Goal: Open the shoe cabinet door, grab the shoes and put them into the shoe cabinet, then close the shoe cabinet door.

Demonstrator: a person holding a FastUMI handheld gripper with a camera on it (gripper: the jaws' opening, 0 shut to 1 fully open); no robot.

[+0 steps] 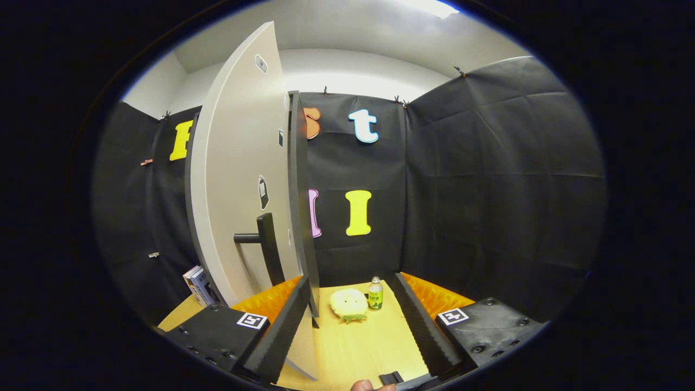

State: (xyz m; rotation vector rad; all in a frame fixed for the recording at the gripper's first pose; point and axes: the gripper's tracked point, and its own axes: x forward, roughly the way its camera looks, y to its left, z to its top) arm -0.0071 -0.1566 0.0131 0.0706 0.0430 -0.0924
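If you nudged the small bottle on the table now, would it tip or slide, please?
The bottle stands upright and is narrow, so it would probably tip, then roll. It looks small, likely light. The open gripper is short of it.

Your tongs (353,326) stand spread apart, their bases cut off at the bottom. The shoe cabinet door (239,179) hides the cabinet's inside from you, and the door's lower corner runs behind the left finger. The boxes (198,285) at the bench's (358,347) left edge are half hidden behind the door. The bottle (376,294) label is too small to tell. A fingertip (362,386) is cut off below.
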